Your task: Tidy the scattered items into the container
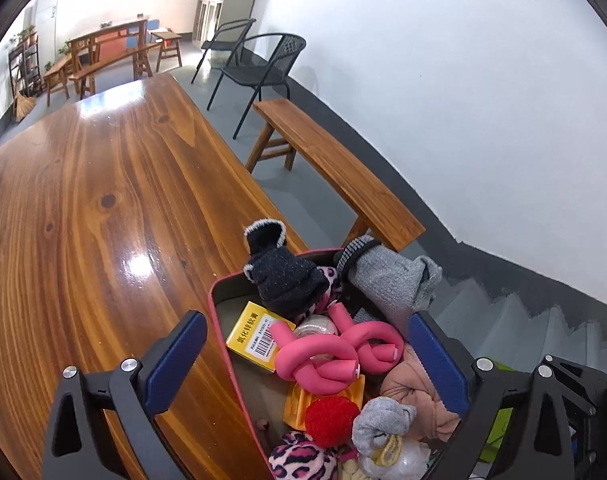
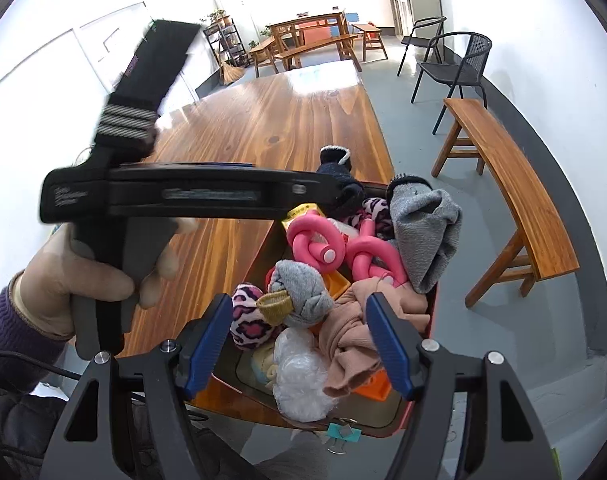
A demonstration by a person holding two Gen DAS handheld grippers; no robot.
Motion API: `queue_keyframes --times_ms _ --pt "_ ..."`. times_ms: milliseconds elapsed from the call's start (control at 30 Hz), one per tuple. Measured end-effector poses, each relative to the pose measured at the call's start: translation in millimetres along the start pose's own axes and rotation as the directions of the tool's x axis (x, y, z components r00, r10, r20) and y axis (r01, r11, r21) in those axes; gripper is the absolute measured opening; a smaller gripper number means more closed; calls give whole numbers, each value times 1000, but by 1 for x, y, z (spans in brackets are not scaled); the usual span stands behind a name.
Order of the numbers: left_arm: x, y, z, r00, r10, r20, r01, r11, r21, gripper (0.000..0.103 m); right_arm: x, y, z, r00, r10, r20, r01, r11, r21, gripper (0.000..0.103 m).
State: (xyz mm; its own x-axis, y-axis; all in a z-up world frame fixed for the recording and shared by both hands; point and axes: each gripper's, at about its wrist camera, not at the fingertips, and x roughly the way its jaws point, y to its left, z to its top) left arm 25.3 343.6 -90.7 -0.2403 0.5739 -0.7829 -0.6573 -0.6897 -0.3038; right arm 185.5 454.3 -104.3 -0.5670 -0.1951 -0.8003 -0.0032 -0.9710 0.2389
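On the left lies a long wooden table (image 1: 83,200), polished to a shine, its grain running in broad orange and brown bands with a few dark knots; window light glares off its top. Beyond its far end the room opens to more wooden tables and benches (image 1: 103,52), a shelf with potted plants (image 1: 23,56) against the left wall, and a broom (image 1: 23,106) leaning near it. The floor is grey, and the white walls have a dark grey band along the bottom.

In the right wrist view a gloved hand (image 2: 83,276) at the left holds the left gripper (image 1: 303,356), whose blue-padded jaws stand wide apart and grasp nothing, hanging over the bin. The bin (image 1: 217,304), red-rimmed, sits at the table's near right corner and is heaped full: a yellow box (image 1: 255,336), knotted pink foam rollers (image 1: 327,354), a red pompom (image 1: 331,420), a leopard-print plush (image 1: 299,456), a dark knit sock (image 1: 287,280) draped over the far rim, a grey sock (image 1: 391,280) over the right rim, a balled grey sock (image 2: 303,292), a tan cloth (image 2: 355,340) and a crumpled clear bag (image 2: 303,380).

The right gripper (image 2: 299,344) hovers over the near end of the bin, jaws released, the tan cloth lying loose between them.

Right of the table stands a wooden bench (image 2: 515,184) along the wall, with two black metal chairs (image 2: 455,64) farther back and steps (image 1: 523,320) going down at the far right.
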Motion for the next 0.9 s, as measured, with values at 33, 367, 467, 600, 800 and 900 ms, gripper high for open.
queue_keyframes --times_ms 33,367,467,600,800,900 --pt "-5 2 0 1000 2 9 -2 1000 -4 102 -2 -1 2 1000 -1 6 1 1000 5 73" --pt "-77 -5 1 957 234 174 -240 971 15 102 -31 -22 35 991 -91 100 83 993 80 80" --pt "-89 -13 -7 944 279 178 -287 958 21 102 -31 -35 41 993 -96 72 86 987 133 82" --pt "-82 -14 -24 933 348 90 -347 937 -28 102 -26 -42 31 992 -122 11 119 981 154 82" --pt "-60 -17 -47 963 259 -81 -263 964 -45 102 -19 -44 5 989 -135 -64 144 975 172 82" --pt "-63 -29 -54 962 263 -73 -263 965 7 102 -23 -38 -9 986 -141 -86 155 971 180 82"
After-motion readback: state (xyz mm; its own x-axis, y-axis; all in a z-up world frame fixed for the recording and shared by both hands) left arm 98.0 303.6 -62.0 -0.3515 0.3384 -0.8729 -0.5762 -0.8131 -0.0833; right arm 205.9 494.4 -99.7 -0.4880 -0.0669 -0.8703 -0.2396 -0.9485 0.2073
